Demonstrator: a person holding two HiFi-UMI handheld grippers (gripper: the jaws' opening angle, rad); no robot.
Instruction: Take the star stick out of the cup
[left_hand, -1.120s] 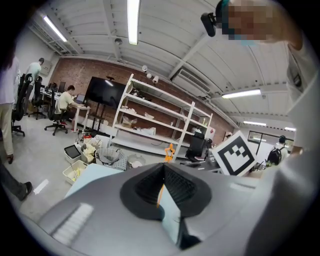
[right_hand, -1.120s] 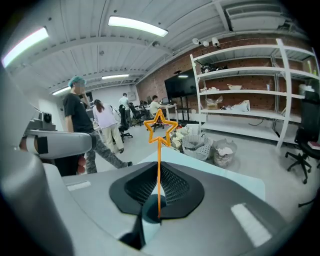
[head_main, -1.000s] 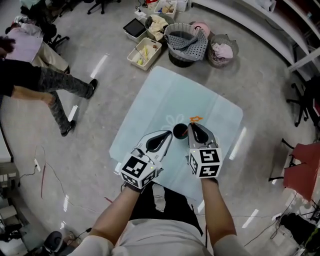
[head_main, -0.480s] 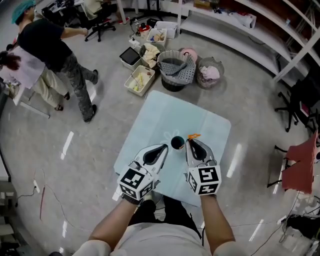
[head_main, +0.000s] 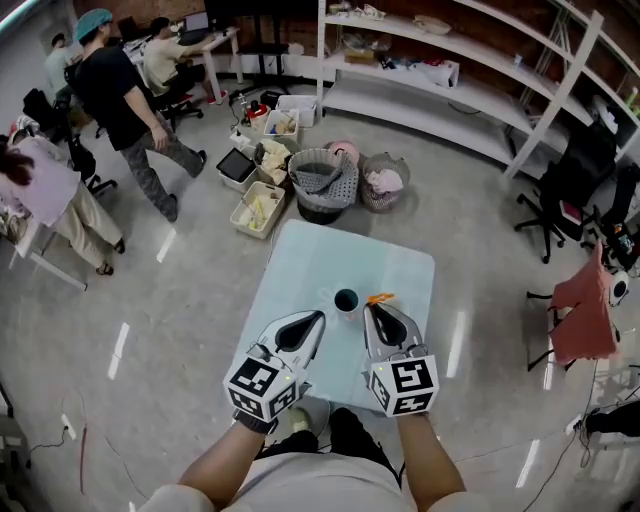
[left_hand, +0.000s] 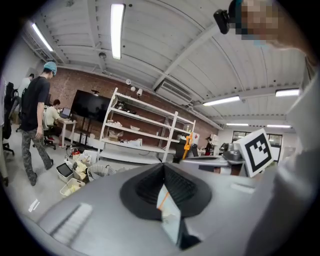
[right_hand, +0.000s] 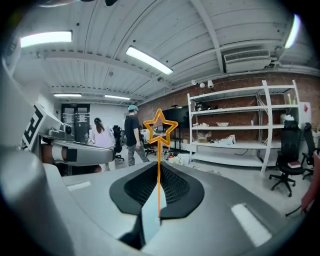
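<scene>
Pale blue-green square tabletop (head_main: 395, 275) with rounded corners and a plain matte surface, standing on a glossy grey floor (head_main: 180, 300). One item sits directly on it: a small round cup (head_main: 346, 300), dark inside, upright, roughly dead centre. It is well apart from the 12, 3 and 9 o'clock edges. The 6 o'clock edge is partly hidden in the head view.

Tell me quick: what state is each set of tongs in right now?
Left tongs: closed, nothing between them.
Right tongs: closed on the star stick.
</scene>
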